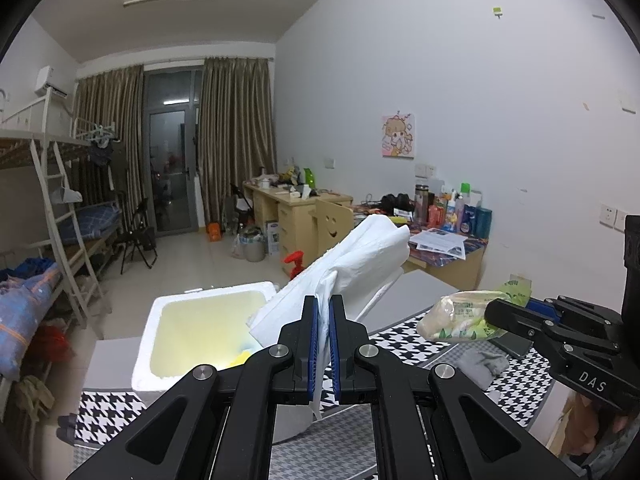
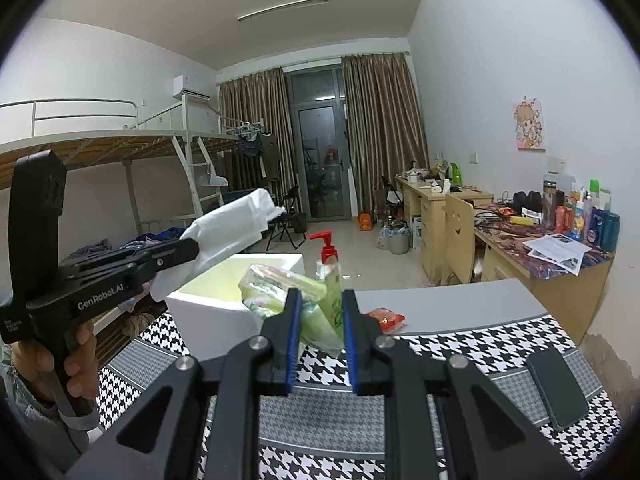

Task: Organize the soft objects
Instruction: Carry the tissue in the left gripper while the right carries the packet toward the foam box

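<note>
Crinkly white bag (image 1: 360,256) clamped in left gripper (image 1: 324,312), green-printed tissue pack (image 2: 316,300) in right gripper (image 2: 320,308).

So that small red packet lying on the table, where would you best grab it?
Probably by its near long edge, coming in from above. The small red packet lies flat on the grey strip of the houndstooth table cover, apart from the white foam box, so there is room for fingers either side. Both grippers are full now.
</note>
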The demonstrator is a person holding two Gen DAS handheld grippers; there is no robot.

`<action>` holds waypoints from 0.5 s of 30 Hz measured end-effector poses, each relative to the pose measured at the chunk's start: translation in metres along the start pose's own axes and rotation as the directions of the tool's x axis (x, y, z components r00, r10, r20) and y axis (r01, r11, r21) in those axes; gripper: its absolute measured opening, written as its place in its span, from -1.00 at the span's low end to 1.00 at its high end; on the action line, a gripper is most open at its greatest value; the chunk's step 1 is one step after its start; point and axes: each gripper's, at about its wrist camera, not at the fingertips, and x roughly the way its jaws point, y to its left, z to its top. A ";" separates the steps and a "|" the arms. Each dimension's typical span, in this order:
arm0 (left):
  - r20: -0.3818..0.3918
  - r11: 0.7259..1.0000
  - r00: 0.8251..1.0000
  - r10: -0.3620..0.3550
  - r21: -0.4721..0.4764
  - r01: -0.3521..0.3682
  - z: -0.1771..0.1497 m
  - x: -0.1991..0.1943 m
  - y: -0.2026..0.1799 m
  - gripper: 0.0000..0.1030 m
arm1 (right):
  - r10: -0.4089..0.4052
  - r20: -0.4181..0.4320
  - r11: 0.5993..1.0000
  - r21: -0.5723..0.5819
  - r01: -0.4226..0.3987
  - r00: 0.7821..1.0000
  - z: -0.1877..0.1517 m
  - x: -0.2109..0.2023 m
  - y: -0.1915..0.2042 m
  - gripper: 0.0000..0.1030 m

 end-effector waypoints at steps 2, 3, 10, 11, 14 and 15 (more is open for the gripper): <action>-0.001 1.000 1.000 0.009 0.000 -0.009 0.000 0.001 0.002 -0.89 | -0.003 0.000 1.000 -0.005 0.003 1.000 0.002 0.002 0.002 -0.55; -0.002 1.000 1.000 0.014 0.000 -0.014 0.000 0.001 0.003 -0.89 | -0.002 -0.003 1.000 -0.007 0.002 1.000 0.002 0.004 0.003 -0.55; -0.005 0.999 0.999 0.037 -0.004 -0.037 0.001 0.003 0.010 -0.89 | 0.011 -0.007 1.000 -0.003 -0.011 1.000 0.010 0.013 0.006 -0.55; -0.004 0.999 0.999 0.043 -0.005 -0.043 0.002 0.003 0.010 -0.89 | 0.011 -0.007 1.000 -0.003 -0.011 1.000 0.011 0.015 0.007 -0.55; -0.003 0.998 0.998 0.061 -0.007 -0.061 0.003 0.003 0.015 -0.89 | 0.013 -0.012 1.000 -0.008 -0.013 1.000 0.014 0.019 0.009 -0.55; -0.003 0.998 0.998 0.063 -0.007 -0.063 0.004 0.003 0.016 -0.89 | 0.016 -0.014 1.000 -0.012 -0.017 1.000 0.015 0.020 0.010 -0.55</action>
